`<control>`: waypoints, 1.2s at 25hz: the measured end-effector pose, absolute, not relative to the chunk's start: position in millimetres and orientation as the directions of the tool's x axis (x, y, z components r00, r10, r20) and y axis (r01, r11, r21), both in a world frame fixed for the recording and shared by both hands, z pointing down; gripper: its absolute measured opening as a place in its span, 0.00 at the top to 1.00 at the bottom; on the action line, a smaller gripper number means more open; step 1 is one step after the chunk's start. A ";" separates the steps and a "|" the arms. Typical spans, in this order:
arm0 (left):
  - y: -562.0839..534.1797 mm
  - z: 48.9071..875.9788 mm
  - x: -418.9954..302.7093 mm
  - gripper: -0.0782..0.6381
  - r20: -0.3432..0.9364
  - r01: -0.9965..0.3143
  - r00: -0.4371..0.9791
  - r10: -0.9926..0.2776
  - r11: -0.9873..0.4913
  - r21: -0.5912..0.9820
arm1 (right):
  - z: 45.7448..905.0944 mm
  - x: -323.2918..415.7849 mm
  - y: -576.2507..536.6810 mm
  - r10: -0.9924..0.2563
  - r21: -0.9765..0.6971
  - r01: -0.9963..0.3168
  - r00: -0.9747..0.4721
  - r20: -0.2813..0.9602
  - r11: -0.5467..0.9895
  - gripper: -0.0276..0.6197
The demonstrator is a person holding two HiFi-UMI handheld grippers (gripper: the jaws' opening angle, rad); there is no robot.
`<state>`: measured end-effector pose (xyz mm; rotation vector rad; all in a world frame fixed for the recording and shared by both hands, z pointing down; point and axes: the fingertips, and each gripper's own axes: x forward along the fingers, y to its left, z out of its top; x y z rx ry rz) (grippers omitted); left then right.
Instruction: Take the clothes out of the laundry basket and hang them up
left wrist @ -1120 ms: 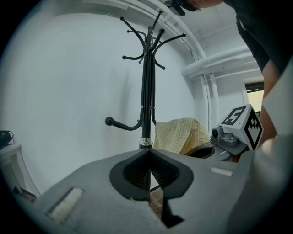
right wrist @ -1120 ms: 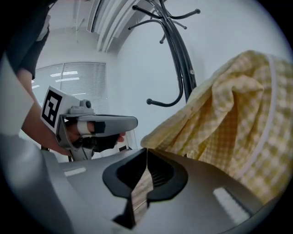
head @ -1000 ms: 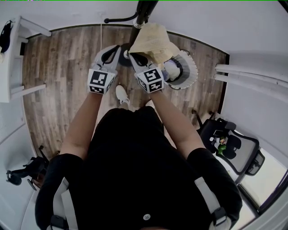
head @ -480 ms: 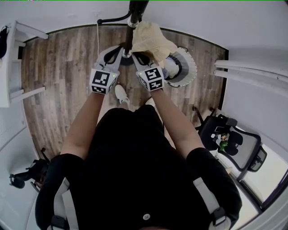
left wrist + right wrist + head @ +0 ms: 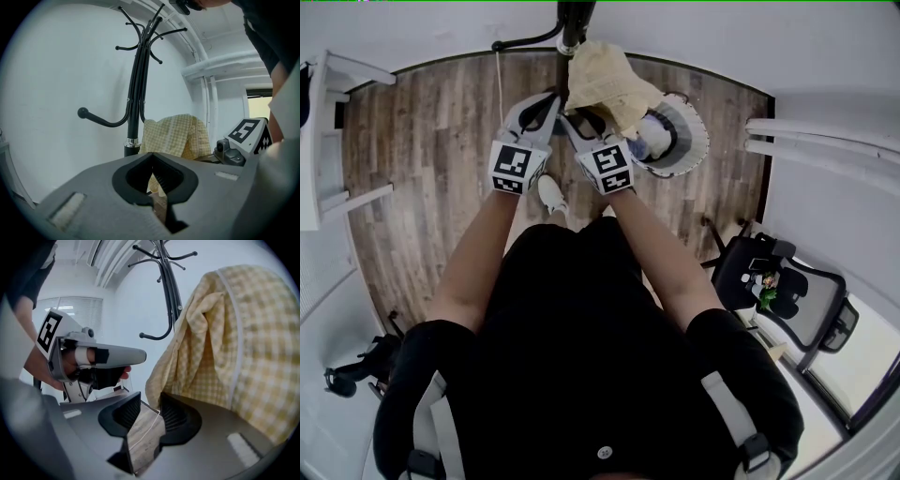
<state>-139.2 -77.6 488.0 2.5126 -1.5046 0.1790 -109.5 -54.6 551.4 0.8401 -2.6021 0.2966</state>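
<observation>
A yellow checked garment [image 5: 605, 80] [image 5: 176, 136] [image 5: 234, 343] hangs draped over a hook of the black coat rack [image 5: 572, 19] [image 5: 136, 93] [image 5: 171, 291]. My right gripper [image 5: 577, 118] [image 5: 150, 401] is right under its lower edge. Its jaws have just been opening and now stand apart, with only floor showing between them; the cloth lies against the outside of the right-hand jaw. My left gripper [image 5: 547, 99] [image 5: 151, 154] points at the rack's pole, its jaws closed with nothing in them. The round white laundry basket [image 5: 696, 141] stands on the floor to the right, partly hidden by the garment.
White furniture [image 5: 328, 122] stands along the left wall. White pipes [image 5: 825, 141] run along the right wall, and a black office chair [image 5: 787, 291] sits below them. The person's white shoe [image 5: 551, 195] is on the wooden floor under the grippers.
In the head view both grippers and the garment have shifted slightly up toward the rack's pole. The left gripper has edged forward beside the right one.
</observation>
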 end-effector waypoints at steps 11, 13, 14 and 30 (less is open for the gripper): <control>-74.8 472.0 -137.9 0.89 0.182 -0.873 0.487 -0.854 -0.472 0.122 | 510.8 -100.3 -21.5 -0.552 -0.057 -0.604 -0.759 0.344 0.795 0.57; -73.6 466.4 -137.7 0.89 0.178 -0.873 0.488 -0.854 -0.473 0.121 | 495.2 -98.6 -13.9 -0.541 -0.050 -0.584 -0.777 0.321 0.810 0.57; -73.3 463.1 -138.0 0.89 0.175 -0.872 0.488 -0.855 -0.474 0.121 | 488.0 -96.5 -11.3 -0.540 -0.050 -0.580 -0.783 0.309 0.813 0.57; -58.3 339.1 -44.3 0.89 0.021 -0.760 0.649 -0.760 -0.648 0.047 | 355.6 52.7 -42.0 -0.701 0.011 -0.704 -0.705 0.109 0.710 0.39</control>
